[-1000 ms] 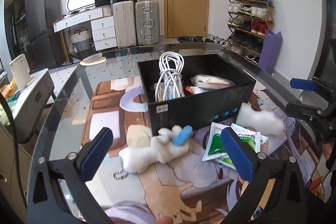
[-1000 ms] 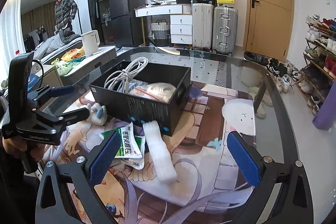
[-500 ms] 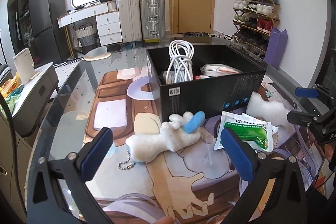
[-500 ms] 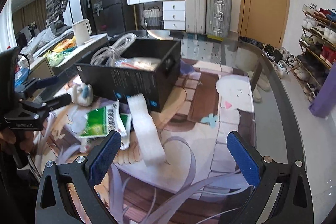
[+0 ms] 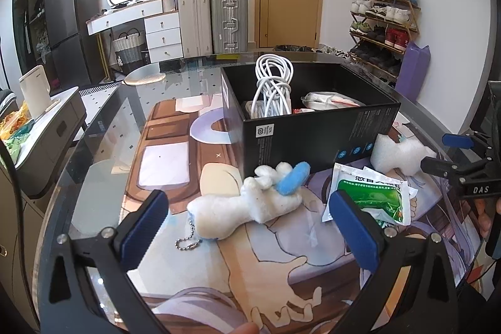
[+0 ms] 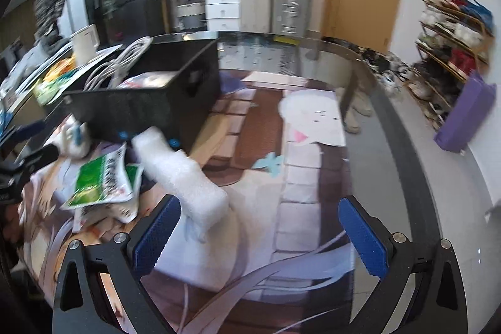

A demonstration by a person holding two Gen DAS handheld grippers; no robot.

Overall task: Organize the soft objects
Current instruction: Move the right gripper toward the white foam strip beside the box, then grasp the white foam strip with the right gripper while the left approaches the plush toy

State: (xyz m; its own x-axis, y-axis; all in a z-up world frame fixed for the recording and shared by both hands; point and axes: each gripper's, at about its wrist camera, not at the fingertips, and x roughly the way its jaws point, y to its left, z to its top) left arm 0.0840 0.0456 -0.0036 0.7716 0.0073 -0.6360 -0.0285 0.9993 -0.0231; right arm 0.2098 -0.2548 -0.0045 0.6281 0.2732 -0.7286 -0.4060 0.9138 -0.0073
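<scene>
Partly done: white cable coil [image 5: 275,89] and a wrapped packet already in black box [image 5: 316,130]. Left outside: plush keychain [image 5: 247,202] ahead of wide-open, empty left gripper [image 5: 250,227]; green sachets [image 6: 103,180] and foam piece [image 6: 184,177] beside left finger of wide-open, empty right gripper [image 6: 260,237].

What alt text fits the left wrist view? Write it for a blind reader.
The open left claw hovers over a white plush toy lying on a glass table, in front of a black box holding a white cable. A green sachet and white foam lie to the right.
</scene>
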